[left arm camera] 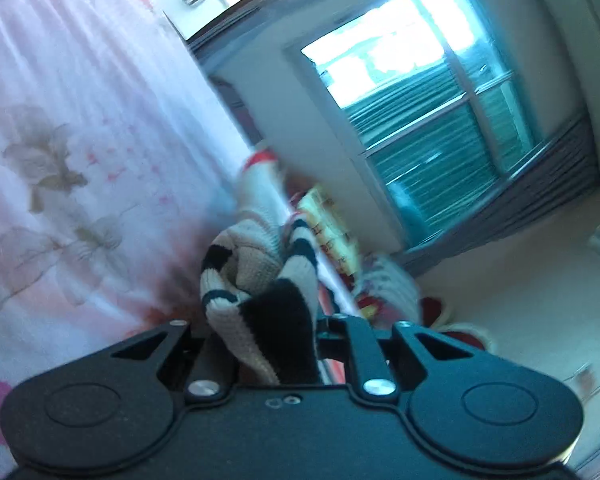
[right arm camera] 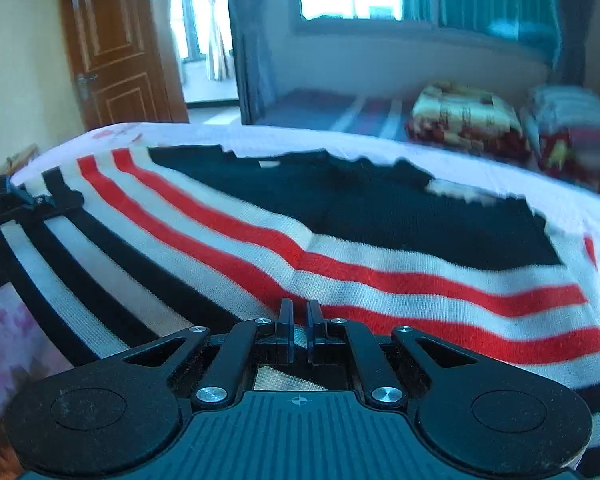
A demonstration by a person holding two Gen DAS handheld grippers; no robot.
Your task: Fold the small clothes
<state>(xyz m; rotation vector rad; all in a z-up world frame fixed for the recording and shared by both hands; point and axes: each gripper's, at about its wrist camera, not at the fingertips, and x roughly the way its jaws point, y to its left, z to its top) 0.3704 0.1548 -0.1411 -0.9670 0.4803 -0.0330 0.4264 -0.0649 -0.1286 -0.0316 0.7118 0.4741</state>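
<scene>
A knitted striped sweater is lying spread across the middle of the right wrist view, on a pale pink floral bedsheet. Its upper part, toward the top of the frame, is a solid black block with a ragged-looking edge; below that, red bands are alternating with cream ones, and along the lower left black bands are running between cream ones. The knit ribs are showing clearly in the cream stripes near the bottom of the frame.

The right gripper is sitting at the bottom centre of that view with its two fingers drawn close together, pinching the near edge of the sweater; cream fabric is showing between the finger bases. At the far left edge of the same view the left gripper is reaching onto the sweater's black-and-cream corner.

In the left wrist view the sweater is bunching up in thick folds at the lower centre, black and cream stripes curling over one another. The left gripper is closed on this bunch, the knit filling the space between its fingers and hiding their tips. The bedsheet is filling the left half of that frame.

A window is glowing at upper right, and a wooden door is standing at upper left of the right wrist view. Folded blankets are resting at the right, beyond the bed.
</scene>
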